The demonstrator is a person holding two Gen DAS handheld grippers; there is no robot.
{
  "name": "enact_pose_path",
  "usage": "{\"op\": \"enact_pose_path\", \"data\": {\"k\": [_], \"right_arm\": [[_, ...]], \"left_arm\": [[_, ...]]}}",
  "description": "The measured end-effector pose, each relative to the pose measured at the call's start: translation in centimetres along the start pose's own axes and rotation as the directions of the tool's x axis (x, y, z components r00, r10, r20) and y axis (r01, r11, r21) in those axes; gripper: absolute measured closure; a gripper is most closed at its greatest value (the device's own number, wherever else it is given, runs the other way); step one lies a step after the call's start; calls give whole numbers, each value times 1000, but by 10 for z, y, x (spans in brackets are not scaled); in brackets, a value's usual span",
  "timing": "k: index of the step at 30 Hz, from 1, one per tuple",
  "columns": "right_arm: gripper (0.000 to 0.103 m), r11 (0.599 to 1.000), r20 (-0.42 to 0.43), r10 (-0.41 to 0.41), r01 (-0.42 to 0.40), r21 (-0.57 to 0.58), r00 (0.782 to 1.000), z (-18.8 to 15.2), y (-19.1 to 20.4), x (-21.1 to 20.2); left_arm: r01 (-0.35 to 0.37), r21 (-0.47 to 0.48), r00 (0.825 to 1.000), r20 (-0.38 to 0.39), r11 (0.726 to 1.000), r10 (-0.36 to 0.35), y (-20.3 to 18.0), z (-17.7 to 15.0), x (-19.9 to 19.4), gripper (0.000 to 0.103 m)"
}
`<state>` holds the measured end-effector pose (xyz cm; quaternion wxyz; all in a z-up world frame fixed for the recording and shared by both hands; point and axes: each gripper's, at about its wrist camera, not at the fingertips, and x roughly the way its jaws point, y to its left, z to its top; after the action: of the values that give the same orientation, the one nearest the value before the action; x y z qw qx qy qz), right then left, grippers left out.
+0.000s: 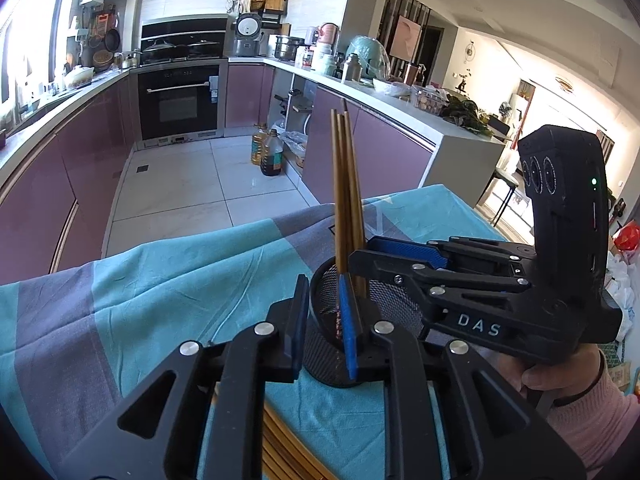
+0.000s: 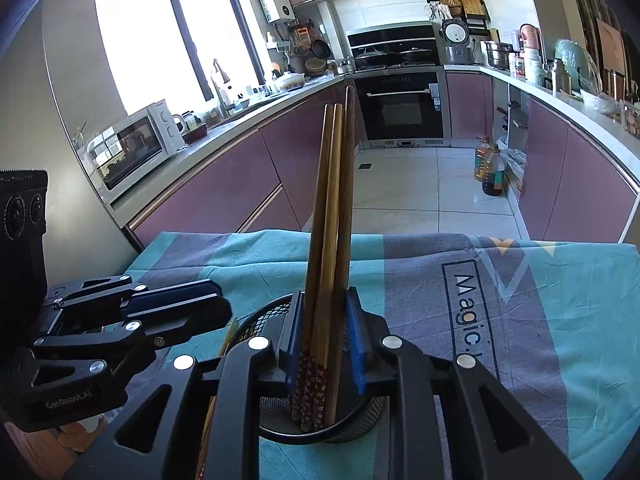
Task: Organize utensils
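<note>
A black mesh holder stands on the blue and grey tablecloth. Several wooden chopsticks stand upright in it. My right gripper is shut on the chopsticks above the holder's rim; it also shows in the left wrist view, reaching in from the right. My left gripper straddles the holder's near wall, one finger outside and one inside, clamping the rim. More chopsticks lie on the cloth under it.
The table's far edge drops to a tiled kitchen floor. Purple cabinets line both sides, an oven stands at the back, and oil bottles sit on the floor.
</note>
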<state>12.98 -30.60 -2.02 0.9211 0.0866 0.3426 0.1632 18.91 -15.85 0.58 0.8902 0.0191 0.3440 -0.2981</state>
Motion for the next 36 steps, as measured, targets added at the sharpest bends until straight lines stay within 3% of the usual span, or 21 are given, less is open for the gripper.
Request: {"op": "enact_pose_path", "data": {"k": [6,12,17,24,36], "right_arm": [[81,999,49,24,-23,-37,999,-6,12,-24],[70,986,63,105,-95,-135,993,-26,42,-51],[68,974,-14,160,-161,-158,987,-55,61,-43],[68,976,-157,141,-163,-142,978,-89,76,-2],[68,986,-210,79,-108,-128,974,-111,82,18]], "left_arm": [[-57,-11,997,55,998,57,11,-13,-28,77],[-112,-39,991,73,993,115,29,-42,-54,68],[-162,-37,987,11,986,162,40,-86,-59,67],[-170,-64,983,-86,983,164,52,-137,-51,67],[-166,-70,976,-156,984,153,45,-160,-32,65]]}}
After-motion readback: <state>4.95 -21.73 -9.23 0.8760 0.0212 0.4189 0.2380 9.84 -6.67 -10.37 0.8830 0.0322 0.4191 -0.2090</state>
